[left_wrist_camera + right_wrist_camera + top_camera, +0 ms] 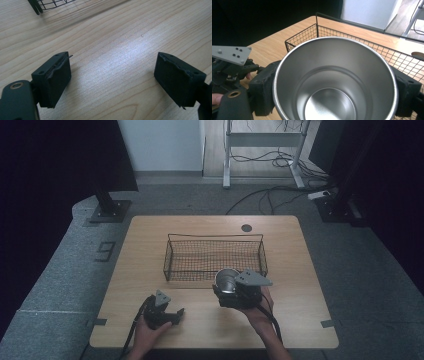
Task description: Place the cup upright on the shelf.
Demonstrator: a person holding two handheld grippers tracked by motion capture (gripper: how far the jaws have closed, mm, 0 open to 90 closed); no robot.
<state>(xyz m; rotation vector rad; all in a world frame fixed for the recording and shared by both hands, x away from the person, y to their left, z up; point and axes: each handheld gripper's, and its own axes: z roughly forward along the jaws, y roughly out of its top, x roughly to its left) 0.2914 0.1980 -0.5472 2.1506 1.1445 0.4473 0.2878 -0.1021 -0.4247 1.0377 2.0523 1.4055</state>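
Gripping steel cup (334,82) beside basket (372,47)

The only readable mark is a dark figure "9" (104,251) on the grey floor (60,270), well left of both jaws.

My left gripper (167,314) is resting low with its jaws spread wide apart; my right gripper (235,292) is clamping its jaws closed, raised higher.
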